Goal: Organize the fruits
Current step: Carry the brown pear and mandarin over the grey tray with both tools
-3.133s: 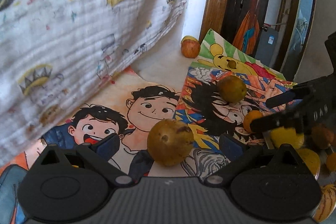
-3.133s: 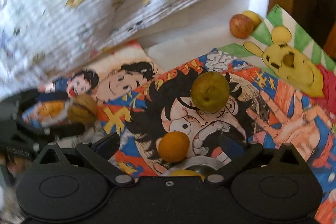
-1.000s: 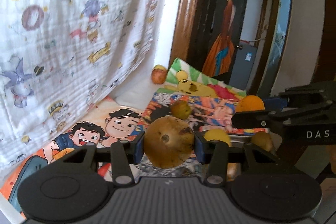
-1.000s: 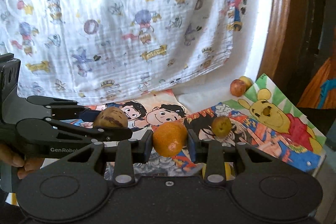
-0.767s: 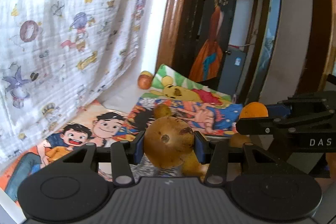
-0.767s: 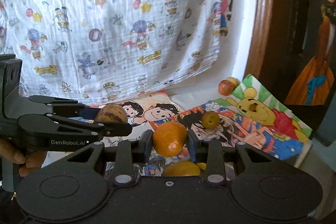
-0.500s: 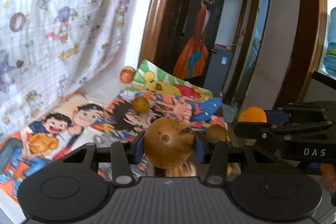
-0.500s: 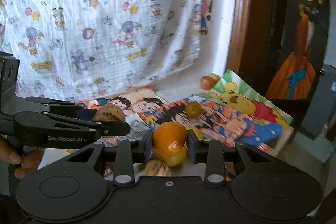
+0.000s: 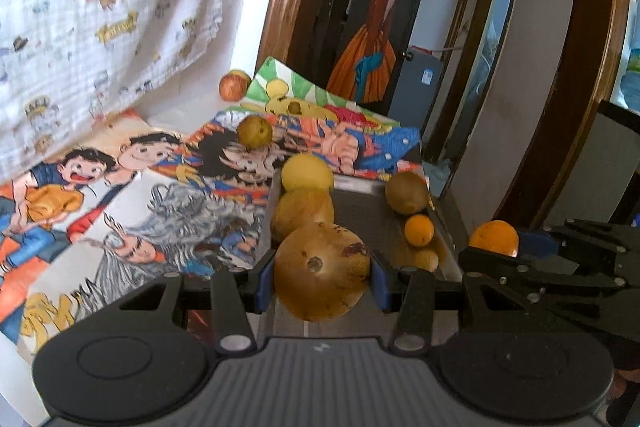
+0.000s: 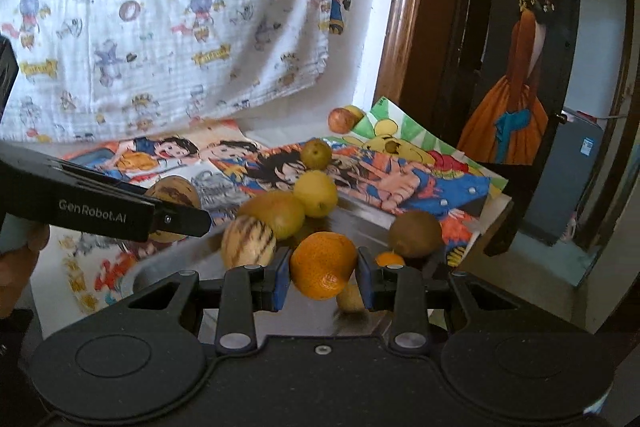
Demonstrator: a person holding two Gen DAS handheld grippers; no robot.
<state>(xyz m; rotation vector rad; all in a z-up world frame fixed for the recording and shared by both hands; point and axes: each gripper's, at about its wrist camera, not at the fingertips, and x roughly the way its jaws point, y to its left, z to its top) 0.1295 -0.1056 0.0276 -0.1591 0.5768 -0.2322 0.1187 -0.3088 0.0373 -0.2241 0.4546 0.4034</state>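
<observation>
The left tool (image 9: 322, 271) pinches a brown speckled pear (image 9: 322, 269) between its pads, held above the near end of a metal tray (image 9: 360, 203), likely so it can drop in among the fruit already gathered there. To its right, the right tool (image 10: 323, 267) clamps an orange (image 10: 323, 265) over the same tray, apparently for the same reason. Farther ahead, a green pear (image 9: 254, 131) and an apple (image 9: 232, 86) lie on the poster-covered worktop (image 9: 160, 211), not yet collected.
</observation>
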